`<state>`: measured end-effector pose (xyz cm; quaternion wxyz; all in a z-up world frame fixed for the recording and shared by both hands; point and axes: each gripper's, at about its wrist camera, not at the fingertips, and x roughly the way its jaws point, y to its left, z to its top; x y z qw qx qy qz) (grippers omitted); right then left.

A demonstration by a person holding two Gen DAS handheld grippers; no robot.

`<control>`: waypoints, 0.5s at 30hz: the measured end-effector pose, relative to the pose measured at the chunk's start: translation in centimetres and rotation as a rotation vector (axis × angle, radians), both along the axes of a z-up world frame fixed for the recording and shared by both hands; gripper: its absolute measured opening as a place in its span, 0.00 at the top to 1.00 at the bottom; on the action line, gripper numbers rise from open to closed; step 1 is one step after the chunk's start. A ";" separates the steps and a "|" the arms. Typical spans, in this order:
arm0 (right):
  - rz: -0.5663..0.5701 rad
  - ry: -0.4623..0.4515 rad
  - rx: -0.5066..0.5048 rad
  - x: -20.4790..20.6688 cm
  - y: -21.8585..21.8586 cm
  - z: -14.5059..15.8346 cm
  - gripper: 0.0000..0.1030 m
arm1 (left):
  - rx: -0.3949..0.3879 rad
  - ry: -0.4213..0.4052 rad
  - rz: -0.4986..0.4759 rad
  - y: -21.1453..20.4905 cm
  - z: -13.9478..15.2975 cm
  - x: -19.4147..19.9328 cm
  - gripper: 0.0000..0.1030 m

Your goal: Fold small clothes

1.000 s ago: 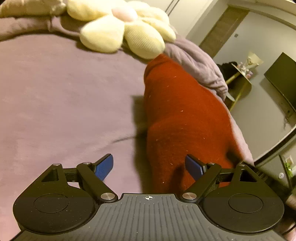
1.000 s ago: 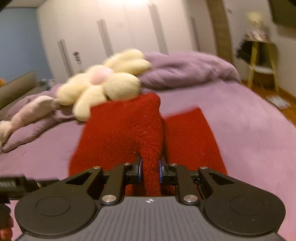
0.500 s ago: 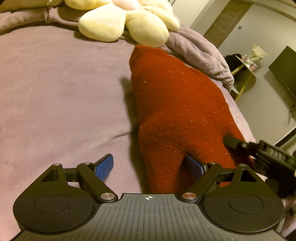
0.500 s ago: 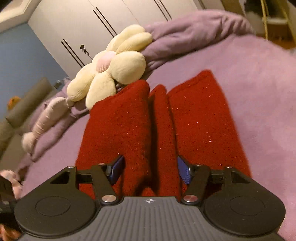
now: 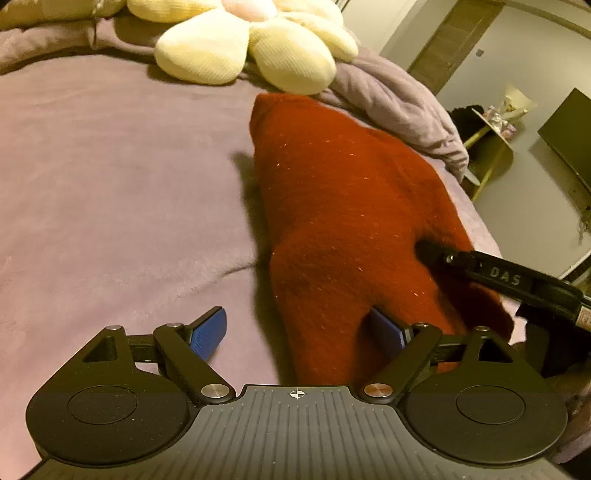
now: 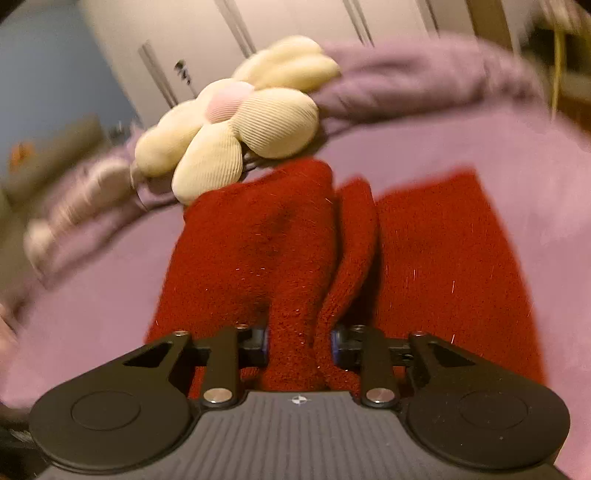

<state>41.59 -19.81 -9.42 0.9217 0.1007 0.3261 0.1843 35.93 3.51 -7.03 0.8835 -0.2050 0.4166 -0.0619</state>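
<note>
A fuzzy red garment (image 5: 354, 206) lies on the purple bedspread (image 5: 110, 177), folded lengthwise into thick ridges (image 6: 354, 236). My left gripper (image 5: 295, 332) stands wide open at the garment's near end. Its right pad (image 5: 384, 332) is tucked against the cloth and its left pad (image 5: 207, 332) hangs over bare bedspread. My right gripper (image 6: 299, 343) is closing, with a bunched ridge of the red cloth filling the gap between its pads. One of its fingers (image 5: 480, 269) digs into the garment's right side in the left wrist view.
A cream flower-shaped cushion (image 5: 243, 40) lies just beyond the garment's far end, against a rumpled purple duvet (image 5: 399, 103). The bed's right edge drops to the floor, where a yellow side table (image 5: 491, 147) stands. White wardrobe doors (image 6: 295, 33) stand behind the bed.
The right gripper let go of the lifted fold, opened wide, moved along the garment and closed on a bunch of cloth. It has come into the left wrist view. The left gripper stayed put.
</note>
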 end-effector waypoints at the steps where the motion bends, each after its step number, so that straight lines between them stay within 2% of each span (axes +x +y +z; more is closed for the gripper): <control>1: 0.002 -0.059 -0.075 -0.8 0.7 1.0 0.78 | 0.002 -0.016 -0.007 -0.1 0.5 -0.7 0.14; 3: 0.003 -0.186 -0.165 -2.6 1.4 3.2 0.79 | -0.008 -0.042 -0.016 -0.4 1.4 -2.0 0.14; 6: -0.027 -0.311 -0.217 -4.5 1.2 6.0 0.79 | -0.028 -0.069 -0.070 -1.6 2.0 -3.9 0.13; 10: -0.094 -0.343 -0.220 -5.1 -0.6 7.7 0.79 | 0.069 -0.016 -0.136 -4.5 0.7 -3.8 0.13; 15: -0.143 -0.298 -0.228 -5.6 -3.3 6.4 0.79 | 0.069 0.044 -0.071 -4.8 -0.5 -2.3 0.15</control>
